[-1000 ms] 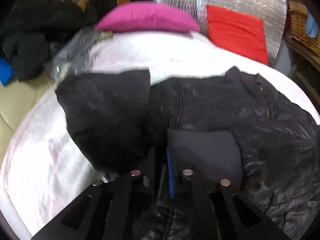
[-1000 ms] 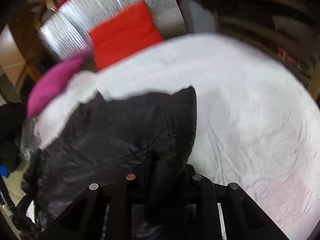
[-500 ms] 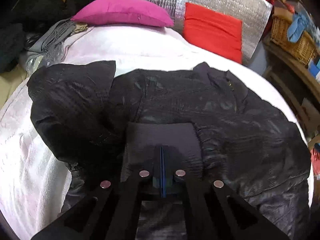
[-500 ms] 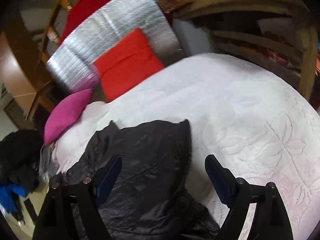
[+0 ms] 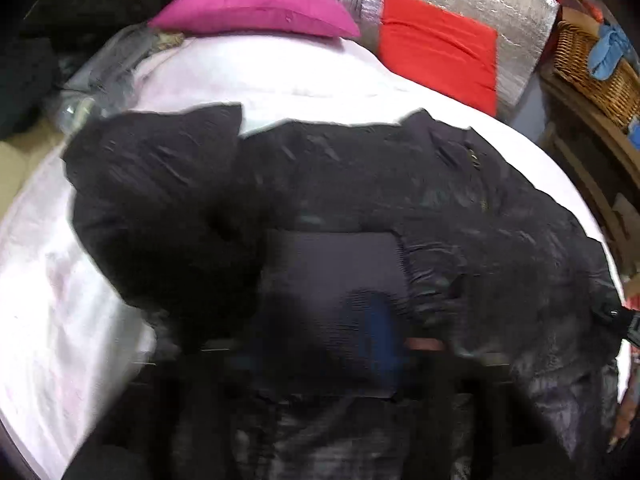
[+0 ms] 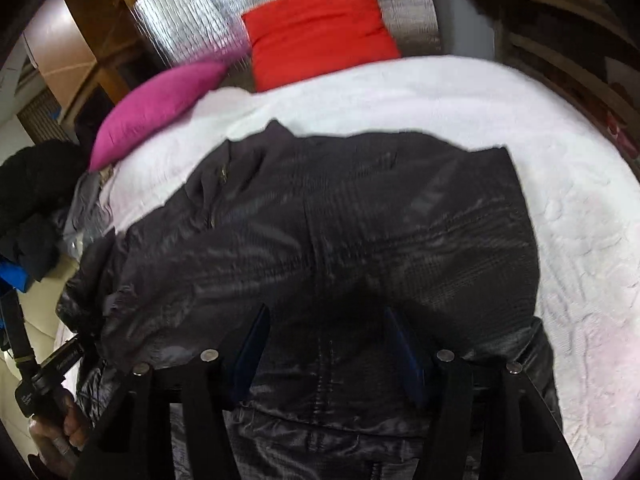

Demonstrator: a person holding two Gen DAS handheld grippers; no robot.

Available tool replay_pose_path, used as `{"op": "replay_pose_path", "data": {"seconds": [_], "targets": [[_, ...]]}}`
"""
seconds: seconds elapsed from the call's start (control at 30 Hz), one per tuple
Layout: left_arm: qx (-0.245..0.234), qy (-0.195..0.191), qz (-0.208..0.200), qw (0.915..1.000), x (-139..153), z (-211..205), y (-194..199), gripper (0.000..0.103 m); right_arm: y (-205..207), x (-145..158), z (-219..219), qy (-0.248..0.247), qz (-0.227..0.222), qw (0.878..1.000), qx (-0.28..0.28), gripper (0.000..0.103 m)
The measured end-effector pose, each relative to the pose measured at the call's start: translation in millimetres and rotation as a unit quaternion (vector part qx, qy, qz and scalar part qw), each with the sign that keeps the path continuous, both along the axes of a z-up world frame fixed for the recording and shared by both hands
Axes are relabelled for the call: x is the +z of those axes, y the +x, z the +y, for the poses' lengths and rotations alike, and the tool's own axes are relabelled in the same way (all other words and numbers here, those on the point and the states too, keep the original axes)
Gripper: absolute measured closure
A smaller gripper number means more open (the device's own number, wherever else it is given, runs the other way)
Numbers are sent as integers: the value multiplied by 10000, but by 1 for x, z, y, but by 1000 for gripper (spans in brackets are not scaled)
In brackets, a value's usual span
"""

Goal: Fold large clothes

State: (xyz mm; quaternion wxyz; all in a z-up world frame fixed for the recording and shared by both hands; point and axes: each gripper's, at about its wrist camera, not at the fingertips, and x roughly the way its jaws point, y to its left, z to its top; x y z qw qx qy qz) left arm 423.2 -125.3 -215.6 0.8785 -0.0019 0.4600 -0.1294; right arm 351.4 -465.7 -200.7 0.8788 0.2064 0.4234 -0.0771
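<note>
Handling note: black shiny nylon padded jacket (image 6: 360,240) lies spread on the white textured bedspread (image 6: 560,184), collar toward the magenta cushion (image 6: 160,108) and red cushion (image 6: 320,28). Judged soft, light and slippery; the bulky padding will likely spring back from folds. The dark ribbed knit cuff (image 5: 336,276) offers the firmest hold; hem and seams are next best. Left gripper (image 5: 372,344) is heavily blurred; whether it clamps the cuff cannot be determined. Right gripper (image 6: 332,352) stands wide apart over the jacket's lower back, gripping nothing. Pinch deep to prevent slip.
</note>
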Motion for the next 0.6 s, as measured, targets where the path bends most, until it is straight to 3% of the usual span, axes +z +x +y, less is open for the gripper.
{"op": "replay_pose_path", "data": {"seconds": [0.03,0.1,0.13,0.17,0.23,0.33,0.43,0.5,0.53,0.57,0.6], "targets": [[68,40,-35,10000,0,0,-3,27,1,-2,0,-2,25,10000,6,41],[-20,-227,79,9997,0,1,-3,34,2,-4,2,-39,74,9999,58,40],[-5,-316,76,9995,1,3,-3,44,2,-4,3,-68,87,9999,79,40],[15,-345,-17,9994,3,4,-6,66,2,-4,3,-82,96,9999,84,40],[-98,-340,-251,9991,9,3,-11,95,3,-6,2,-61,109,9999,84,40],[-267,-564,-568,9964,19,-1,-19,102,3,-5,1,-23,96,9999,88,40],[-446,-530,-765,9947,23,-11,-22,103,3,-5,2,12,67,9999,111,40],[-462,-471,-599,9960,20,-14,-19,101,4,-5,4,10,69,9999,149,40],[-488,-414,-433,9970,16,-17,-16,90,4,-5,4,-3,73,9999,157,40],[-492,-369,-325,9976,13,-16,-15,70,5,-6,5,-18,77,9998,166,40],[-428,-285,-264,9983,10,-18,-14,62,5,-6,5,-18,77,9998,173,40]]}}
